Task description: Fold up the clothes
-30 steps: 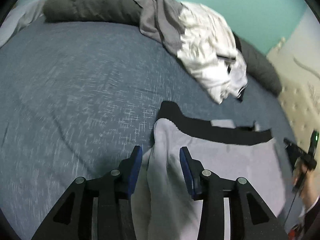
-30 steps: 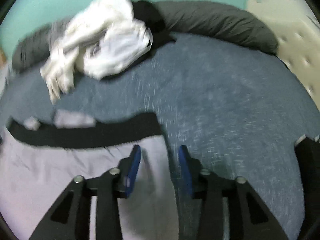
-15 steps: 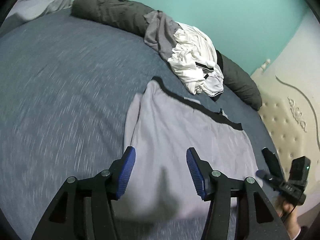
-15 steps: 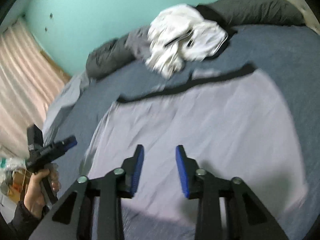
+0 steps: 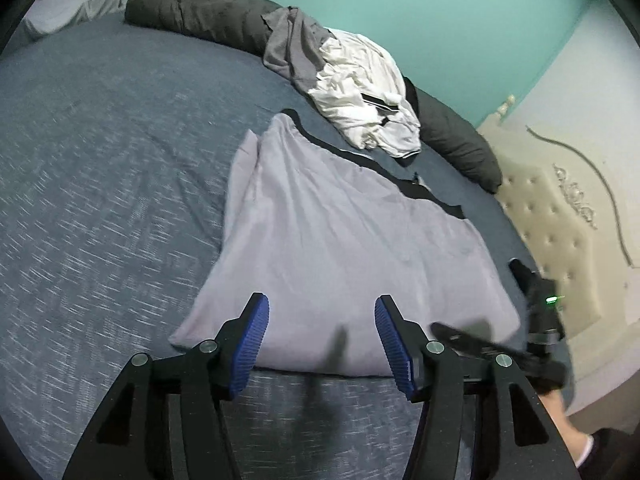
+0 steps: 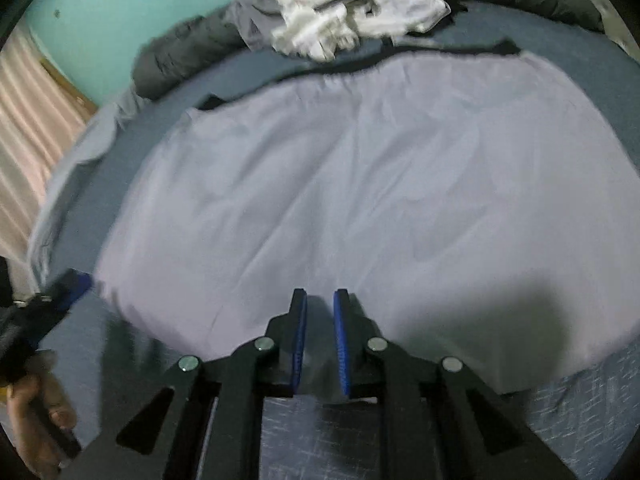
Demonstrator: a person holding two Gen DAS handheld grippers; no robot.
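Left hand-held gripper [image 5: 322, 336]: jaws wide apart, blue pads clear of cloth, nothing between them. It tilts down over the near edge of the garment [image 5: 344, 248]. Opening looks steady.

Right hand-held gripper [image 6: 320, 340]: jaws closing, only a narrow gap left between the blue pads. It points steeply down at the garment's near hem [image 6: 360, 208]. Cloth lies in line with the gap, but whether the pads pinch it, cannot tell. Frame is blurred.

In the left view, the right hand-held gripper shows blurred at the lower right, beside the garment's right corner, with a green light [image 5: 553, 300] on its body. In the right view, the person's left hand [image 6: 38, 416] shows at the lower left, fingers wrapped on the other gripper's handle, near the garment's left corner.

Garment: pale lilac, spread flat on the bed [image 5: 100, 184], black band [image 5: 412, 190] along its far edge, some wrinkles, left side edge folded up a little. It lies between the two grippers.

Bed: blue-grey flecked cover. Far side: dark grey bolster [image 5: 200, 12] along the edge, a heap of clothes [image 5: 360, 92] on it, grey piece over white pieces with black trim, just beyond the garment's band, apart from it.

Room: teal wall [image 5: 440, 20], cream tufted headboard [image 5: 560, 240] at the right in the left view, pink curtain [image 6: 28, 128] at the left in the right view.
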